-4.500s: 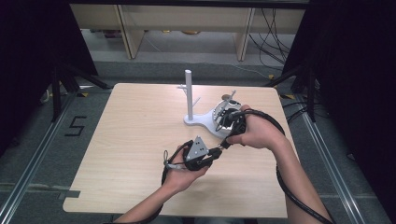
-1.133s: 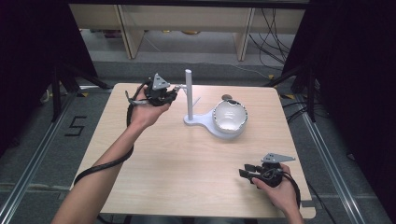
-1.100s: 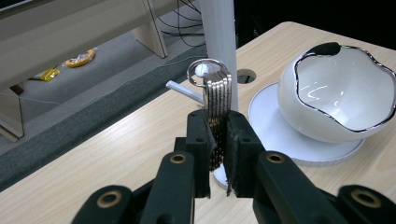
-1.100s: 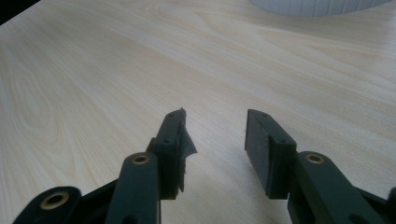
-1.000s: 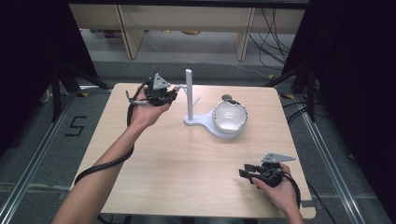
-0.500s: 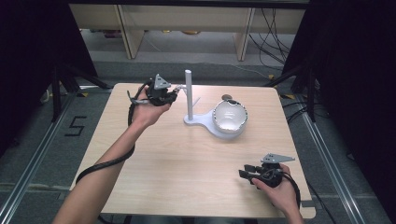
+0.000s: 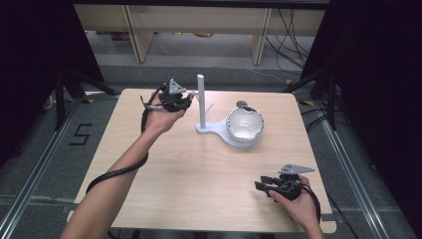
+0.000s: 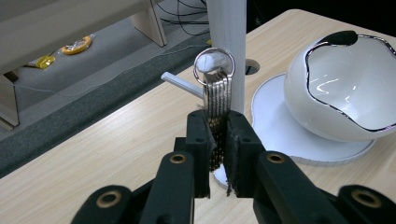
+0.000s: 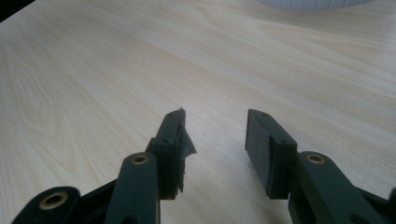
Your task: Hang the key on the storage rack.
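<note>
**Silver keys clamped beside the white post**

Silver metal is what I see pinched in my left gripper [image 8: 217, 140]: a bunch of keys [image 8: 216, 98], stacked flat against each other, with their key ring [image 8: 213, 61] standing upright above the jaws. The jaws are pressed together on the key blades. In the left gripper view the ring sits just in front of the white post [image 8: 227, 42], near a small peg [image 8: 180, 83] that sticks out sideways from it. From the high view, my left gripper [image 7: 185, 99] is held up at the far left part of the wooden table [image 7: 199, 169], just beside the post [image 7: 201, 97].

The post rises from a flat white base [image 7: 211, 128], and a glossy white bowl [image 7: 244, 124] rests on that same base, tipped so its opening faces me.

My right gripper [image 7: 263, 183] lies low near the table's near right corner, well apart from the stand. In the right gripper view its jaws stand apart with bare wood between them [image 9: 215, 154].
</note>
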{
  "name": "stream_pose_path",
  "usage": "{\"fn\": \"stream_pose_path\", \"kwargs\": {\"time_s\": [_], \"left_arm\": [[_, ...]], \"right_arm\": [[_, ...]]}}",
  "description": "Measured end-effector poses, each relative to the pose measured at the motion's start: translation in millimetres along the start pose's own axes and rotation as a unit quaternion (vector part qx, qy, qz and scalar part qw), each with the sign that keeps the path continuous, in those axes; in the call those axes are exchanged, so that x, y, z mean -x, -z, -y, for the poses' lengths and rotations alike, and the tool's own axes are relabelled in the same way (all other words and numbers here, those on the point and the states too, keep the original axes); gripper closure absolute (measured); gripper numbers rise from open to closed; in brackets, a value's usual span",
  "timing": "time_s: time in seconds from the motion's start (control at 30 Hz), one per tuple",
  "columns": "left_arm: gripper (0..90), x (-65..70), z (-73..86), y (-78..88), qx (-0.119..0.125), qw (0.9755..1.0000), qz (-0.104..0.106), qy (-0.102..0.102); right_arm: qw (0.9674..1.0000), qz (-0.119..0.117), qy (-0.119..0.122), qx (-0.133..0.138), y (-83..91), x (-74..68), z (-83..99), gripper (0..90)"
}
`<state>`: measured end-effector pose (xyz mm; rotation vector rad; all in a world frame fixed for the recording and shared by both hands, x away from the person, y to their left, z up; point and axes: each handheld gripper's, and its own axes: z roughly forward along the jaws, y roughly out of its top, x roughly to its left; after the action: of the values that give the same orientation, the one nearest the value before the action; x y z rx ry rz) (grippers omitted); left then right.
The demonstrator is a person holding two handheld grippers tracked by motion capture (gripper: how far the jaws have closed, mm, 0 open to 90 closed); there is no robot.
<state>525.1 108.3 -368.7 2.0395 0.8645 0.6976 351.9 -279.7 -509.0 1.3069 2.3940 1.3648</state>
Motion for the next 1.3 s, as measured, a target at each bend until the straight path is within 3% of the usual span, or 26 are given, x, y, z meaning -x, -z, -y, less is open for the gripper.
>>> {"fn": "stream_pose_path", "kwargs": {"time_s": [0.3, 0.33, 0.6, 0.67, 0.7, 0.73, 0.9, 0.93, 1.0, 1.03, 1.07, 1.2, 1.3], "left_arm": [[79.4, 4.0, 2.1, -4.6, 0.006, 1.0000, 0.006, 0.004], [77.3, 4.5, 2.1, -3.7, 0.006, 1.0000, 0.006, 0.003], [59.6, 3.9, 9.3, 13.6, 0.033, 0.9993, 0.007, 0.012], [54.7, 2.9, 12.6, 19.8, 0.038, 0.9992, 0.003, 0.010], [52.9, 2.2, 14.5, 22.7, 0.041, 0.9991, 0.003, 0.011], [51.2, 1.7, 15.9, 25.4, 0.040, 0.9991, 0.000, 0.012], [44.4, -0.9, 27.1, 41.2, 0.061, 0.9978, -0.006, 0.026], [44.1, -1.5, 30.1, 44.1, 0.068, 0.9973, -0.007, 0.024], [43.7, -2.2, 37.9, 51.1, 0.075, 0.9968, -0.008, 0.026], [43.4, -2.5, 41.9, 53.8, 0.077, 0.9966, -0.008, 0.028], [43.3, -2.9, 46.9, 56.9, 0.079, 0.9964, -0.010, 0.031], [42.1, -4.3, 62.6, 66.7, 0.081, 0.9958, -0.013, 0.041], [41.2, -7.3, 74.4, 72.6, 0.087, 0.9955, -0.014, 0.035]], "right_arm": [[1.0000, 0.002, 0.006, 0.004, 0.3, 0.7, 0.5, 58.4], [1.0000, 0.002, 0.000, -0.002, 1.1, 0.0, 0.4, 58.3], [0.9996, 0.015, 0.022, 0.012, 2.6, 2.3, 0.1, 58.0], [0.9996, 0.011, 0.020, 0.016, 2.4, 1.8, -0.3, 57.8], [0.9999, 0.006, 0.003, 0.011, 2.8, -0.8, 0.0, 57.7], [0.9999, 0.013, 0.005, 0.009, 3.9, -1.0, -0.2, 57.5], [0.9997, 0.006, 0.005, 0.022, 1.7, -0.9, 0.1, 56.1], [0.9999, 0.013, -0.002, 0.009, 3.8, -1.8, -0.3, 55.6], [0.9997, 0.016, 0.013, 0.017, 3.8, 0.8, -0.6, 55.2], [0.9998, 0.011, 0.005, 0.018, 3.9, 0.2, -0.4, 55.1], [0.9993, 0.019, 0.023, 0.021, 4.6, 2.8, -0.8, 54.8], [0.9994, 0.019, 0.019, 0.021, 4.6, 2.7, -0.9, 53.8], [0.9991, 0.025, 0.025, 0.021, 4.9, 3.3, -1.2, 53.1]]}}
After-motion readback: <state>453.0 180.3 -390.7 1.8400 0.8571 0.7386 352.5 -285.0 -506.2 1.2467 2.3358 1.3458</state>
